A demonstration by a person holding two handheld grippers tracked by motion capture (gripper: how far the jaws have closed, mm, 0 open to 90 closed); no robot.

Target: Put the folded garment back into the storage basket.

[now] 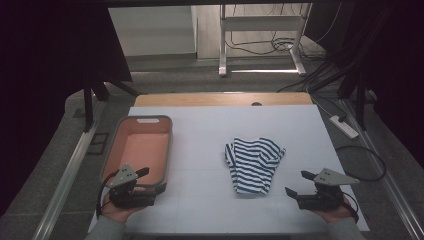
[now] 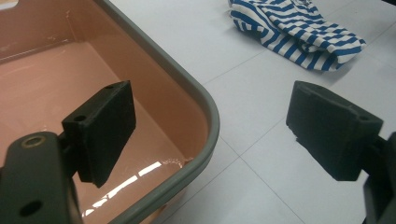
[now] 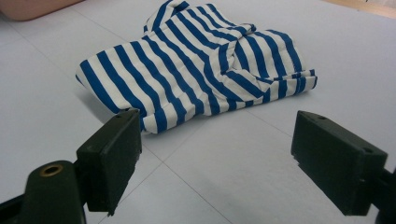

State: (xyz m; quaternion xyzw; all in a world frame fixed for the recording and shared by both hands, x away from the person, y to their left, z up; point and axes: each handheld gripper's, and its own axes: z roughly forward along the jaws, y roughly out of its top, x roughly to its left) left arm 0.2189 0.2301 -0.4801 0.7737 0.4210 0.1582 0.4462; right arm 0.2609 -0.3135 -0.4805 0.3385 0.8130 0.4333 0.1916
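I found the folded striped shirt (image 1: 254,164) lying mid-table, its long axis running from the near edge toward the far one, narrow end nearest me. My right gripper (image 1: 301,183) stood closer to it, jaws wide and empty, aimed at that near corner. My left gripper (image 1: 146,182), equally wide and empty, hovered over the near corner of the pink bin (image 1: 168,150), well apart from the cloth.

Table: a white sheet (image 1: 210,210) covered the wooden top (image 1: 222,99) | Floor: grey carpet (image 1: 45,165), lit pale at the far end | Far: a white metal stand (image 1: 260,30) stood over loose cables (image 1: 280,46) | Right: a white power strip (image 1: 344,126) lay near | Left and right: dark.
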